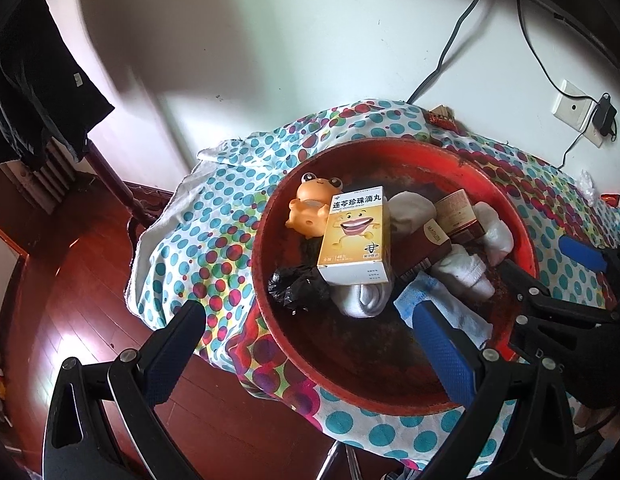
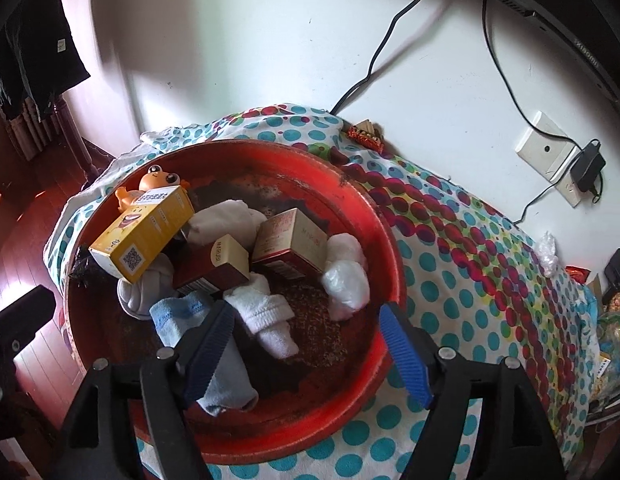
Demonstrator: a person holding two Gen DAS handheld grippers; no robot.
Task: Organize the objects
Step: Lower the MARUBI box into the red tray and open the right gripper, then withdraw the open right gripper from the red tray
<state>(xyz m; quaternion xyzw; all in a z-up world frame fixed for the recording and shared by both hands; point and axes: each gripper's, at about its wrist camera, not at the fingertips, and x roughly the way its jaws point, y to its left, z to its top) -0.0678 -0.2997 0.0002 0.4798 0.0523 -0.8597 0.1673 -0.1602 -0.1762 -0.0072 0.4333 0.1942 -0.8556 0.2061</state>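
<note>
Right wrist view: your right tool (image 2: 305, 344) stands spread wide over the near part of the red basin (image 2: 384, 240), nothing pinched between its blue pads. Beneath its left finger lies a light blue sock (image 2: 225, 380), with a white sock (image 2: 269, 320) just beside it. Your left tool (image 1: 305, 352) is also spread, one finger outside the basin's rim and one above it, holding nothing. Inside the basin you have a yellow medicine box (image 1: 356, 236) leaning on an orange frog toy (image 1: 312, 208), two brown boxes (image 2: 287, 244), a crumpled black bag (image 1: 297, 288) and more white socks (image 1: 494, 228). The basin sits on a table under a polka-dot cloth (image 2: 470, 260).
</note>
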